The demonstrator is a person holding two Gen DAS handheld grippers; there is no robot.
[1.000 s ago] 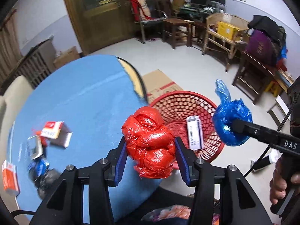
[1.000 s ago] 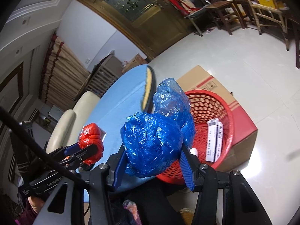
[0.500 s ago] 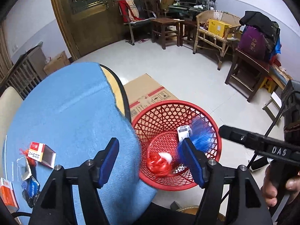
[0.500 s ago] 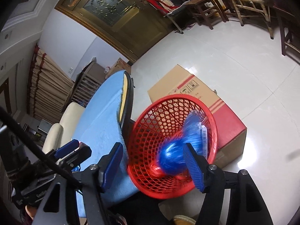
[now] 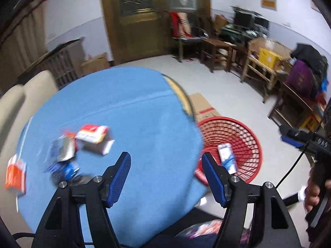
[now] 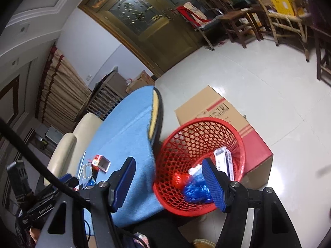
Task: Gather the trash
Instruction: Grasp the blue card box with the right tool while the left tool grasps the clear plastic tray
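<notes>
A red mesh basket [image 6: 235, 138] stands on the floor beside the blue round table [image 6: 128, 119]. In it lie a red bag wad [image 6: 179, 180], a blue bag wad [image 6: 195, 190] and a white box [image 6: 222, 161]. My right gripper [image 6: 169, 177] is open and empty above the basket's near rim. My left gripper [image 5: 165, 175] is open and empty over the table's near edge [image 5: 144, 124]. Trash lies on the table at the left: a red-and-white carton [image 5: 93, 137], a silver wrapper [image 5: 65, 150], a blue wrapper [image 5: 62, 169] and an orange packet [image 5: 15, 174]. The basket also shows in the left wrist view [image 5: 246, 136].
A cardboard box [image 6: 223, 111] sits behind the basket. A beige sofa [image 6: 68, 144] lies beyond the table. Wooden chairs and tables [image 5: 258, 66] line the far wall by a wooden door [image 5: 144, 16].
Both grippers opened and dropped the red and blue bag wads into the basket. The left gripper then swung left, back over the table; that view is motion-blurred.
</notes>
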